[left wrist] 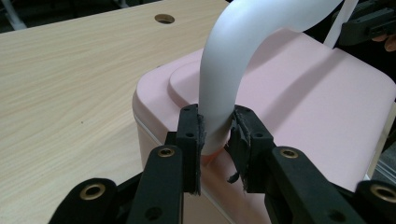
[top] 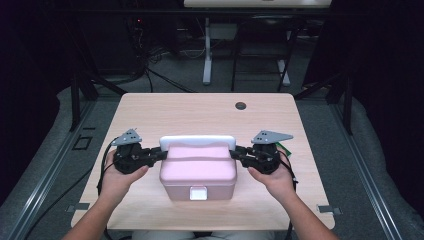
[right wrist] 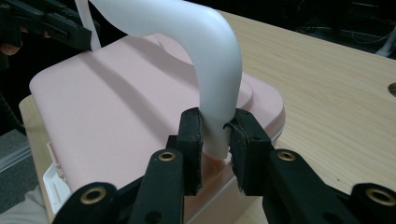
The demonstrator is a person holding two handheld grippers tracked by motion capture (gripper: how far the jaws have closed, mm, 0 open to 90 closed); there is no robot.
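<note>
A pink box (top: 198, 172) with a rounded lid sits on the wooden table (top: 165, 107), a little toward six o'clock of the table's middle in the high view, its white latch (top: 198, 193) facing the person. A white handle (top: 197, 141) arches over the lid from one short side to the other and leans toward twelve o'clock.

The left gripper (top: 161, 153) comes in from nine o'clock of the box, held in the person's left hand (top: 116, 180). In the left gripper view its two black jaws are clenched on the lower end of the handle (left wrist: 219, 116) — the pads press on both sides of it, just above where it meets the box (left wrist: 317, 112).

The right gripper (top: 235, 152) comes in from three o'clock, held in the right hand (top: 275, 179). In the right gripper view its jaws likewise grasp the opposite foot of the handle (right wrist: 215, 121), pads tight against it, right at the edge of the pink lid (right wrist: 116, 112).

A round hole (top: 241, 105) lies in the tabletop toward one o'clock of the box — well apart from it. Each gripper carries a grey three-cornered plate (top: 127, 137) on top.
</note>
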